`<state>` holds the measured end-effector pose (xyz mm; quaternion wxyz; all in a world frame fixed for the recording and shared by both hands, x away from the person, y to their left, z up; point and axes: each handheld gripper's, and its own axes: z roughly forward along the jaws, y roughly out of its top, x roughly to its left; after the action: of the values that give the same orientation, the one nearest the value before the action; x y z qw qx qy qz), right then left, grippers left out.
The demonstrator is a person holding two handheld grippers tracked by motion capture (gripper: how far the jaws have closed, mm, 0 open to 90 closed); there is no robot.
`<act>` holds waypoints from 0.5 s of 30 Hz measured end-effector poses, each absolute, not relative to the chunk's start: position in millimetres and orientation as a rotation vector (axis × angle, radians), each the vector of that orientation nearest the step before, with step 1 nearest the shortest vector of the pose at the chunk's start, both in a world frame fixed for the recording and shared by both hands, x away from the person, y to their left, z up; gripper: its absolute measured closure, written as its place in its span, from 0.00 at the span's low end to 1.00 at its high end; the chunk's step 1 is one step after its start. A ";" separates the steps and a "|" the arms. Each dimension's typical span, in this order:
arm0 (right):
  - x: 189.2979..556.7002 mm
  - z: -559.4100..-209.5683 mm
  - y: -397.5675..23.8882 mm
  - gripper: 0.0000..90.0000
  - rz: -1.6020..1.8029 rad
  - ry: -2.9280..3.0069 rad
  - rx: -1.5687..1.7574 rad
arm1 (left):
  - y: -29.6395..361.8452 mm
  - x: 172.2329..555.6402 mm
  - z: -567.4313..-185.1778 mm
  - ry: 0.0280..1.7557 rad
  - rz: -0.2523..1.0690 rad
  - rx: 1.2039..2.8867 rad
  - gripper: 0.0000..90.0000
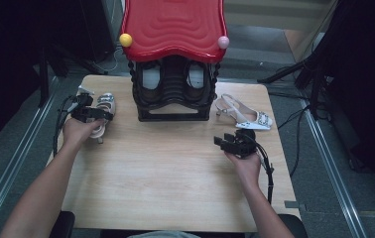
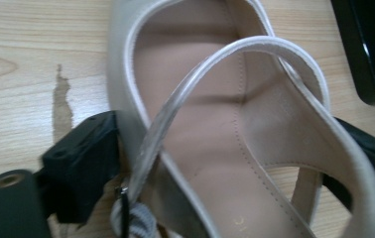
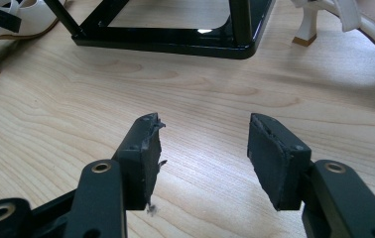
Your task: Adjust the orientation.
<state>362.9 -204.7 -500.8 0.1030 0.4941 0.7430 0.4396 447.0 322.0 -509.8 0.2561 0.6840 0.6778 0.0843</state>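
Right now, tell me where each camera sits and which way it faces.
High view: above the person's side, looking forward and down on the table, shoe rack, both forearms and grippers.
Left gripper view: on the left gripper, looking down into the beige sandal between its fingers.
Right gripper view: on the right gripper, low over the wood, facing the rack's base; fingers open, nothing between.
Shared: the rack's black base appears in both gripper views.

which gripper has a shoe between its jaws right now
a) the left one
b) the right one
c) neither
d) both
a: in the left gripper view the beige slingback shoe sits between the left gripper jaws, one on each side of its heel end, while the right gripper stands open over bare wood of the table.
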 end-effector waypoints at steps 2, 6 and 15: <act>362.7 -501.3 -203.9 0.53 1.278 2.197 1.452 | 322.4 445.9 -508.7 1.848 0.250 1.861 0.22; 362.4 -502.2 -202.5 0.53 1.275 2.200 1.450 | 322.7 443.3 -507.1 1.858 0.275 1.853 0.31; 362.5 -502.1 -202.6 0.53 1.271 2.196 1.442 | 324.7 443.4 -505.1 1.881 0.253 1.814 0.35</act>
<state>362.5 -202.6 -502.1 0.1112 0.4909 0.7478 0.4329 443.4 324.7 -505.1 0.2553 0.6681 0.6927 0.0931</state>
